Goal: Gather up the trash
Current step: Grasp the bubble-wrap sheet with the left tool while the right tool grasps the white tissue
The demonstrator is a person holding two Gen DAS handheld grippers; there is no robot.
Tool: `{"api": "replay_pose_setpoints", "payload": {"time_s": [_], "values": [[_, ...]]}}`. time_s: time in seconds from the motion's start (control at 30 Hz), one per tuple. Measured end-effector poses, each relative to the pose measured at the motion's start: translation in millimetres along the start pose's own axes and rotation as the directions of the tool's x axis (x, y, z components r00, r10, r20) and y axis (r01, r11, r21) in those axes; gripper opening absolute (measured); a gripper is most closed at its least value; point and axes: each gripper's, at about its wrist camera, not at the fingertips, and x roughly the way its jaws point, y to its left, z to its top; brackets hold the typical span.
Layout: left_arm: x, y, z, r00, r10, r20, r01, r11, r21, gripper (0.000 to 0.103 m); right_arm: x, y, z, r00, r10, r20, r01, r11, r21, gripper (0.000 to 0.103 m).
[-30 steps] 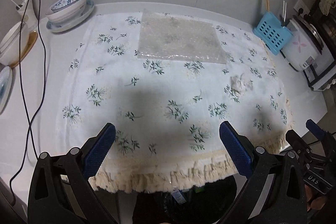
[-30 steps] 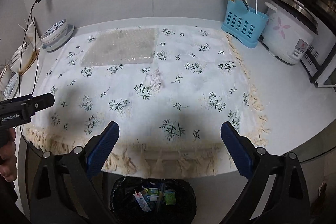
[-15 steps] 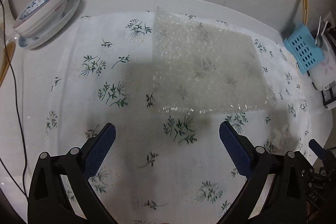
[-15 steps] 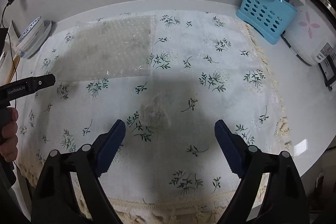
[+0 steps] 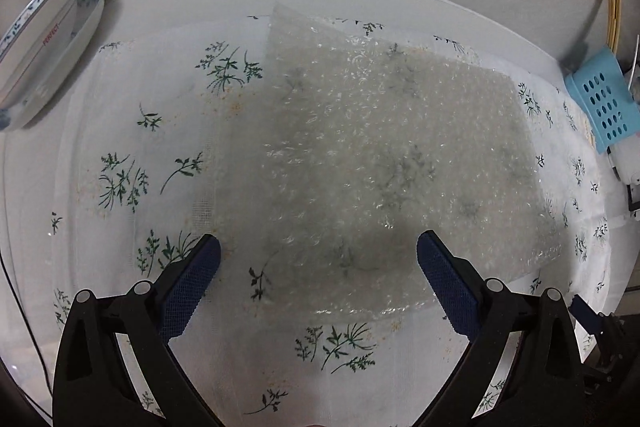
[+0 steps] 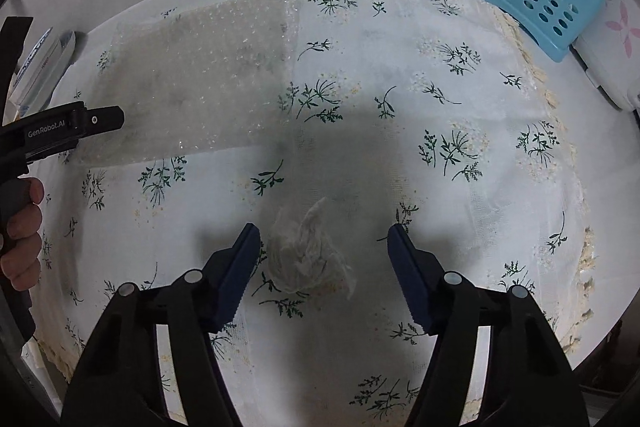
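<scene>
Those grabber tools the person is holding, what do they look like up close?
Each gripper, left and right, is a matte black plastic frame with round silver rivets. Its two fingers wear dark blue pads with a ribbed, textured face. The left one's side carries white "GenRobot.AI" lettering. No sleeve shows.

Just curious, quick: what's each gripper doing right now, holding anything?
Left gripper: open, empty, above the bubble wrap.
Right gripper: closing around the crumpled tissue, not gripping yet.
</scene>
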Motion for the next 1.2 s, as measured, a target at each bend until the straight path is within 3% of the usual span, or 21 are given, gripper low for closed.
{"api": "replay_pose_setpoints", "payload": {"time_s": [0.2, 0.43, 0.57, 0.73, 1.2], "values": [[2, -13, 3, 0.998, 0.061, 0.006, -0.061, 0.998, 0.033, 0.085, 4, 2, 0, 1.000, -0.003, -0.016, 0.003, 1.000, -0.005, 0.051], [-1, -31, 4, 0.998, 0.049, -0.030, -0.048, 0.998, 0.044, 0.054, 4, 4, 0, 1.000, -0.020, -0.021, 0.020, 1.000, -0.023, 0.040], [-3, -34, 4, 0.997, 0.051, -0.050, -0.049, 0.998, 0.044, 0.031, 4, 1, 1, 0.999, -0.019, -0.025, 0.019, 1.000, -0.014, 0.033], [-8, -32, 2, 0.998, 0.019, -0.054, -0.018, 1.000, 0.024, 0.012, 3, -4, 4, 1.000, -0.004, -0.021, 0.004, 1.000, -0.014, 0.027], [-57, -9, -9, 0.997, -0.064, 0.037, 0.064, 0.998, 0.006, 0.007, -34, -6, 1, 0.998, 0.035, 0.061, -0.035, 0.999, 0.007, 0.026]]}}
